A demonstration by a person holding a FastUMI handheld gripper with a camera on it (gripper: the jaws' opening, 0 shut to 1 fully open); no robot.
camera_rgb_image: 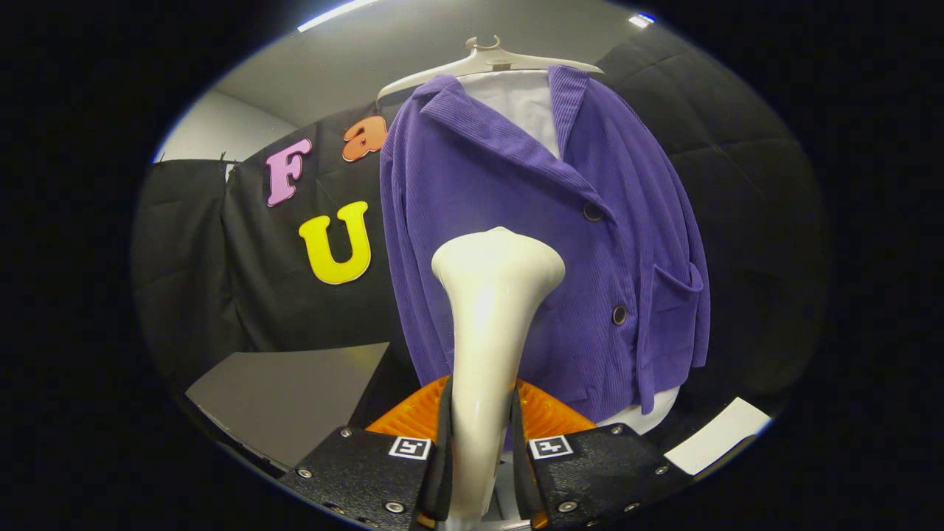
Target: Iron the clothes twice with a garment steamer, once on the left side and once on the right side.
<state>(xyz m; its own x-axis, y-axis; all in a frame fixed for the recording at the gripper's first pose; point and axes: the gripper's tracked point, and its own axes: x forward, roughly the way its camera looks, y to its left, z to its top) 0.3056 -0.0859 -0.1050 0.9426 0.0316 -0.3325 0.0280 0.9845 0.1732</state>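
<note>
The garment steamer [493, 324] stands upright at centre frame, its long axis running up from the gripper [481, 450], whose fingers are clamped on its handle from both sides. Its flared head overlaps the lower left front of the purple jacket [531, 243]; contact is unclear. The jacket fills the upper centre, hung on a pale hanger [483, 63].
</note>
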